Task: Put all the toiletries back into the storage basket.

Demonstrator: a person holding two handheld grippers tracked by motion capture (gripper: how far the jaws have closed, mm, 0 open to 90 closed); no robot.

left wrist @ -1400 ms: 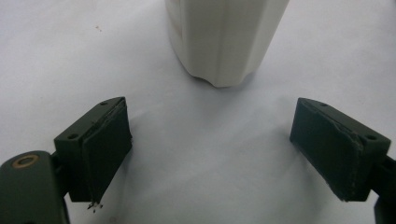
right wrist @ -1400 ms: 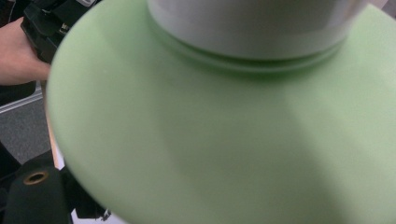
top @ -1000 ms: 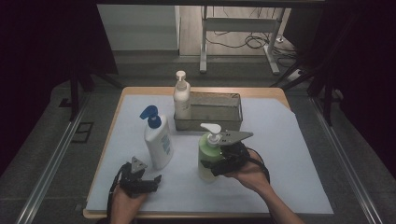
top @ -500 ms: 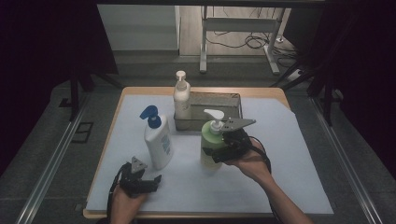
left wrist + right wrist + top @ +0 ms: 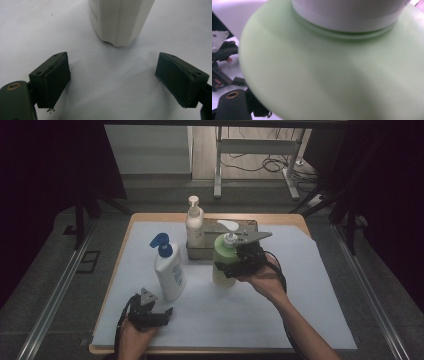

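Right claw (image 5: pixel 231 265): we clamped it on the green pump bottle (image 5: pixel 223 262), upright, lifted just before the metal box (image 5: pixel 247 227).
Left claw (image 5: pixel 150 316): spread, empty, near white bottle (image 5: pixel 169 272).
Nearer hand: ours, the right.

We see a wooden table (image 5: pixel 150 220) under a white sheet (image 5: pixel 310 285), grey floor (image 5: pixel 50 285) on both sides. Beyond it stand metal legs (image 5: pixel 217 170) with cables (image 5: pixel 260 165) on a wood floor, darkness flanking.
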